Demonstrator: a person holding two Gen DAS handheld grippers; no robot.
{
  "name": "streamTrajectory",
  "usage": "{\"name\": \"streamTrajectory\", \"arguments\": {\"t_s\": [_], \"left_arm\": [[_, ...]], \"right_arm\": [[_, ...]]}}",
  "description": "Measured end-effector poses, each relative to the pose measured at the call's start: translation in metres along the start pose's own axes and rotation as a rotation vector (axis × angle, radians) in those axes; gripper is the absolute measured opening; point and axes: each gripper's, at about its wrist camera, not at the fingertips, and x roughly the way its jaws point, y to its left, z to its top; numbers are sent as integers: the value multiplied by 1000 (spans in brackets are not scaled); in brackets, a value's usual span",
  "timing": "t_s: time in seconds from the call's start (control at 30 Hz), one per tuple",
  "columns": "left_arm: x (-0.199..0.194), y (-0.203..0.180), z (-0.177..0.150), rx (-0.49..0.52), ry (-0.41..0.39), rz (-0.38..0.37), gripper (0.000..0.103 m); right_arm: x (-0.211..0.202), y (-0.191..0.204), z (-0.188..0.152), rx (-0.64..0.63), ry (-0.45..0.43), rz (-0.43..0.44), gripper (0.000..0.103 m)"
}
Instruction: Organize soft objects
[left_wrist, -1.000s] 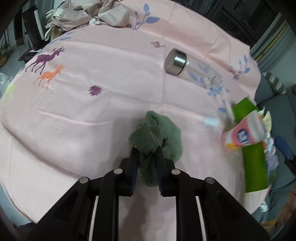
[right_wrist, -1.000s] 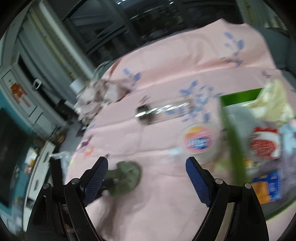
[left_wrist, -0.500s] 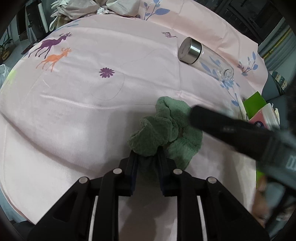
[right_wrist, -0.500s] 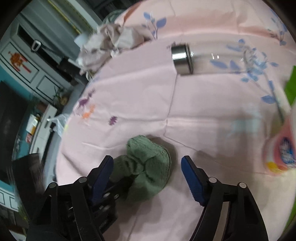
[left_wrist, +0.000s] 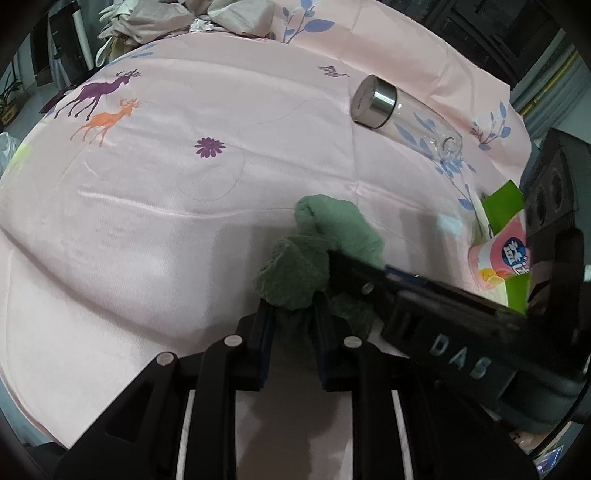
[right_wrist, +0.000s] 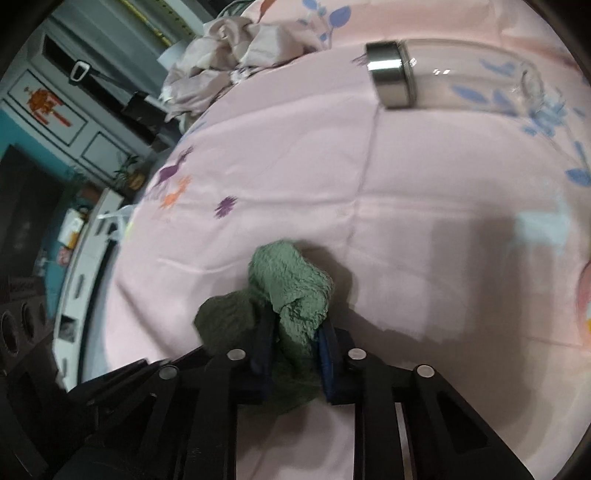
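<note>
**Inspector:** The pink printed sheet covers the whole work surface. A heap of beige fabric is bunched at its far edge. A clear bottle with a steel cap lies on its side well apart from the work, and a pink cup stands near the sheet's right edge beside a green box.

**Assistant:** And the task's own item?

**Inspector:** The green cloth lies crumpled on the sheet, near the front and middle. Both tools are on it. The left gripper is clamped on the near fold; cloth fills the gap between its blue pads. The right gripper, coming in from the right, has its jaws closing on a separate bunch of the same cloth, and in its own view the fabric already bulges up between the pads.

**Assistant:** Which step would he record?

**Inspector:** A two-point hold on the cloth is being secured, most likely ahead of spreading or folding it. In his judgement the task is at an early stage; the cloth is not yet flattened.

**Assistant:** What does the next move call for?

**Inspector:** He would expect the two holds to be drawn apart evenly, with a slight lift, so the cloth opens without dragging the sheet. Which edges or corners are held cannot be told; a hold on the middle would leave the cloth bunched.
</note>
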Motion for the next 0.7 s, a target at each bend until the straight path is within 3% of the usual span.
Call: {"name": "streamTrajectory", "arguments": {"t_s": [0.17,0.43,0.7], "left_arm": [[-9,-8,-3,56,-30,5,15],[-47,-29,-7,141,-150,-56,15],[-75,-54,-9,196,-207,-100,15]], "right_arm": [[-6,3,-6,19,7,55,17],[-55,23,-10,-31,-130,-1,17],[-98,33,-16,-39,-226,-45,17]]}}
